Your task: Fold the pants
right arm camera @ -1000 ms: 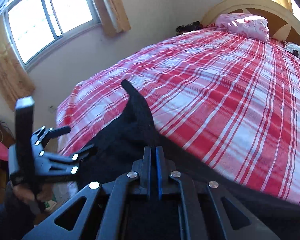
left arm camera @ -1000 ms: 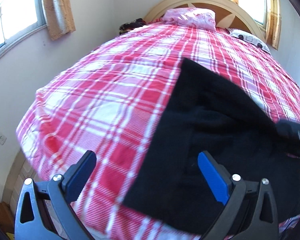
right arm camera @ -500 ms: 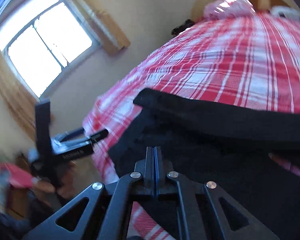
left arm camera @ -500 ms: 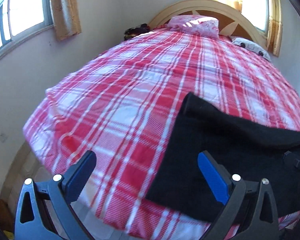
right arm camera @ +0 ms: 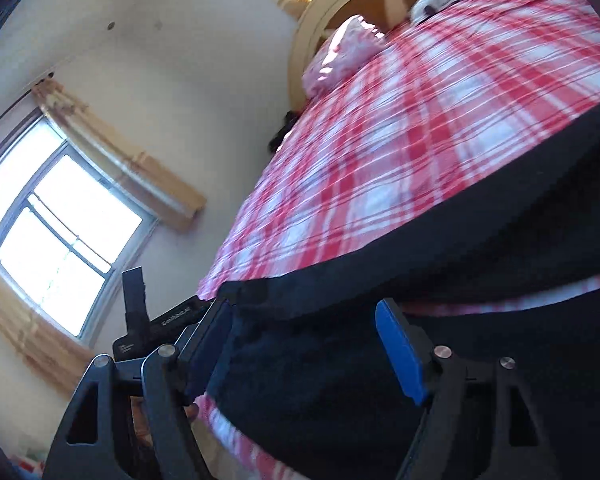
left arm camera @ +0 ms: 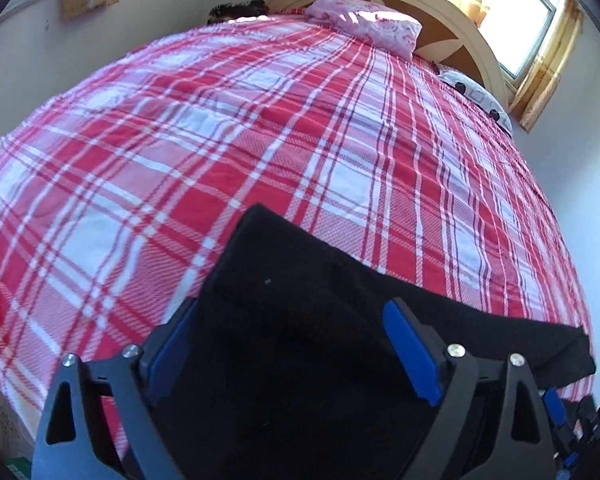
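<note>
While I hold both tongs low over the near edge of the bed (left arm camera: 260,128), the pants (left arm camera: 308,344) lie flat on the plaid cover, a black band whose long axis runs along that edge, from a squared corner in front of my left tongs (left arm camera: 292,352) off to my right. My left tongs are spread wide, blue pads (left arm camera: 410,354) either side of the cloth, gripping nothing. My right tongs (right arm camera: 304,352) are spread too, with the dark fabric between them; the blur makes it hard to say whether a pad touches it. Beyond the pants the cover stretches to a pink pillow (left arm camera: 368,26) against a curved headboard (left arm camera: 452,8). Curtained windows (right arm camera: 56,240) light pale walls.
</note>
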Demonstrator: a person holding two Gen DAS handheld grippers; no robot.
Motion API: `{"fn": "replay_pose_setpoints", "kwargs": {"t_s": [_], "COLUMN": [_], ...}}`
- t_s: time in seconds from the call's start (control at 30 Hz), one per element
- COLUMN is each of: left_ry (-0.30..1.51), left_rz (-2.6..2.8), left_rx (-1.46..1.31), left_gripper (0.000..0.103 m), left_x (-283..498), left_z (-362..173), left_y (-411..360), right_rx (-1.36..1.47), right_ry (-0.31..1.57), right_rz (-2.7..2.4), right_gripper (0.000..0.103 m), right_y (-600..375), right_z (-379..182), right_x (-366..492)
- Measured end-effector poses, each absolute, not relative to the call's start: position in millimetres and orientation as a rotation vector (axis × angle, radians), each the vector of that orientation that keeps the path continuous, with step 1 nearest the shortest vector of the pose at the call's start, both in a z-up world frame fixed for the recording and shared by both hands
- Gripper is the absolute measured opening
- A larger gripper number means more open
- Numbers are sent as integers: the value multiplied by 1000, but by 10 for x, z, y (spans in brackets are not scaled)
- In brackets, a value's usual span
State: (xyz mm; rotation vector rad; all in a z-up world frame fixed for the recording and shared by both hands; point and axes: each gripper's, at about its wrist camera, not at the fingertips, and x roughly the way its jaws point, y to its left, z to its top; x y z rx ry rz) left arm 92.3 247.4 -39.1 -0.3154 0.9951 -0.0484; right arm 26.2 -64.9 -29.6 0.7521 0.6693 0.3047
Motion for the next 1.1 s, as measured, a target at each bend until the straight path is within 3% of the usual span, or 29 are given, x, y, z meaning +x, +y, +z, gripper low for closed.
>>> {"fn": "replay_pose_setpoints", "kwargs": {"t_s": [0.07,0.13,0.17,0.23,0.27,0.67,0.9,0.93,1.0,1.03,1.1], "left_ry": [1014,1022,1024,1020,1015,869,869,877,888,893,894], "left_rz": [-43,-18,-5,-8,-50,-156,-166,-162,-161,-162,-164], "left_rx": [-366,-373,-362,-360,-397,-474,-484,-482,-478,-474,-460], "left_gripper": [84,60,54,24,15,13,13,13,13,13,13], "left_x": [1007,1065,1084,1081,1055,531,516,518,514,513,507], "left_z": [-433,-463,-473,-477,-478,110,119,107,75,63,63], "left_y": [2459,2437,2429,2404,2404,2518,2544,2546,2553,2554,2563], "right_rx": [753,741,723,695,703,988,1021,1033,1017,1001,1002], "right_ry": [669,667,664,659,655,582,611,615,618,631,642], "right_rz": [275,251,230,173,149,25,-29,-41,-52,-48,-32], "right_gripper": [75,75,75,75,75,75,75,70,41,9,4], "right_y": [-746,-778,-798,-873,-937,-2036,-2378,-2423,-2444,-2448,-2453], "right_z": [-306,-315,-312,-314,-323,-526,-518,-530,-498,-492,-507], "right_x": [204,142,104,36,8,-97,215,253,340,373,381]}}
